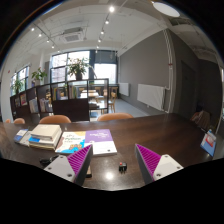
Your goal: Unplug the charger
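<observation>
A small dark charger plug [122, 166] with a reddish spot sits on the dark brown table [150, 133], between my two fingers and a little toward the right one. My gripper [113, 160] is open, its purple pads [80, 158] spread wide on either side, touching nothing. No cable is visible from here.
A purple-and-white booklet [98, 141] lies just ahead of the fingers. Stacked books [42, 135] and a colourful booklet [70, 142] lie to the left. Chairs [55, 120] stand behind the table. A blue item [209, 143] sits at the right edge.
</observation>
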Available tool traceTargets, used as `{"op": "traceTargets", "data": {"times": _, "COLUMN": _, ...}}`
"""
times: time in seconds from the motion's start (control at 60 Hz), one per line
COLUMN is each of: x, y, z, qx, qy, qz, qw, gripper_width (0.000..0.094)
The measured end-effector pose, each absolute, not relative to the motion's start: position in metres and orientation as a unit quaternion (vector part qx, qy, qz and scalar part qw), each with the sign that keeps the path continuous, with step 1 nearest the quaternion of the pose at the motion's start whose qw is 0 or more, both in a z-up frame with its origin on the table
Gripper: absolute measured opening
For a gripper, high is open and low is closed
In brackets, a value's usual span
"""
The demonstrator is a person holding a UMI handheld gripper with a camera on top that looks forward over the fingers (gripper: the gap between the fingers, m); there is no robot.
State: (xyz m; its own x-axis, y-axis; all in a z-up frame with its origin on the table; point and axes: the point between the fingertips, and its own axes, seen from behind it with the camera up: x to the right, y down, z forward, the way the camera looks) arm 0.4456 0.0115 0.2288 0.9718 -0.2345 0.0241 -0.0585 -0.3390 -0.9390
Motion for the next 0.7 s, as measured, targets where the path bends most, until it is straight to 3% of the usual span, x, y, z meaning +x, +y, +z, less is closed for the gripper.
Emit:
{"op": "traceTargets", "data": {"times": 0.083, "x": 0.405, "y": -0.029, "z": 0.266, "qx": -0.797, "qy": 0.075, "qz": -0.074, "qw": 0.595, "gripper_width": 0.0844}}
{"op": "traceTargets", "data": {"times": 0.233, "x": 0.319, "y": -0.099, "z": 0.276, "qx": -0.803, "qy": 0.053, "qz": -0.034, "qw": 0.593, "gripper_width": 0.0842}}
{"op": "traceTargets", "data": {"times": 0.55, "x": 0.173, "y": -0.208, "z": 0.188, "qx": -0.862, "qy": -0.004, "qz": 0.032, "qw": 0.506, "gripper_width": 0.0854}}
{"op": "traceTargets", "data": {"times": 0.7, "x": 0.147, "y": -0.230, "z": 0.173, "qx": -0.870, "qy": -0.033, "qz": 0.030, "qw": 0.491, "gripper_width": 0.0859}}
